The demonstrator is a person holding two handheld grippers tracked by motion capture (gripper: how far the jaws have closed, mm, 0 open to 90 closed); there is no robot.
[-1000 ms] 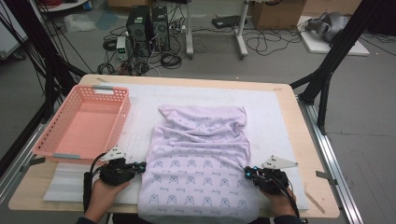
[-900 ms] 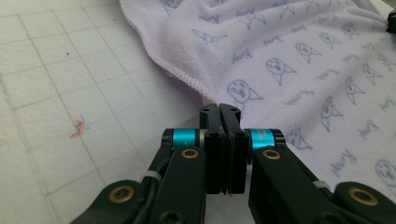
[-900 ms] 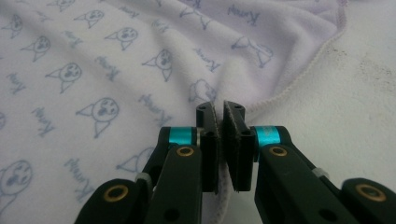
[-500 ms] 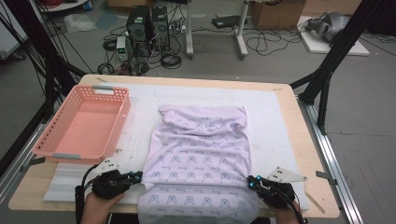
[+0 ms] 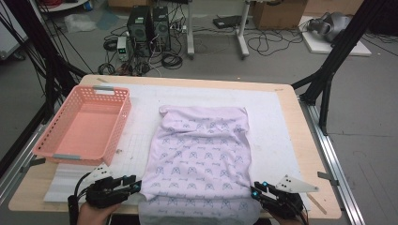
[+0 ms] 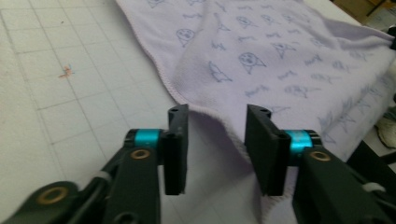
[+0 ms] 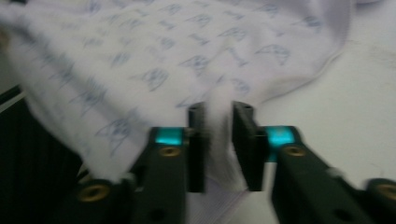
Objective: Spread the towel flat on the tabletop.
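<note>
1. One lilac towel (image 5: 199, 159) lies on the white gridded mat (image 5: 277, 122) of the wooden table (image 5: 309, 154); one pink basket (image 5: 84, 126) stands on the table's left part, well apart from the towel
2. Two grippers are at the table's near edge: the left gripper (image 5: 133, 186) just beside the towel's near left corner, the right gripper (image 5: 256, 190) at its near right corner
3. Compared with a second ago, both grippers sit nearer the person's edge of the table, and the towel's near end has been drawn with them, so more cloth now hangs over that edge
4. Both pairs of jaws have just been opening. In the left gripper view the left gripper (image 6: 215, 140) has its jaws clearly apart, with the towel's hemmed edge (image 6: 219, 116) draped loose between them and no pad pressing on it
5. In the right gripper view the right gripper (image 7: 218, 140) has a narrower gap, with a ridge of towel (image 7: 219, 100) standing in it; the picture is blurred, but the pads look just clear of the cloth
6. The towel is pale lilac with rows of small blue-grey motifs. Its far end is bunched and wrinkled, the middle lies flatter, and the near end droops off the table
</note>
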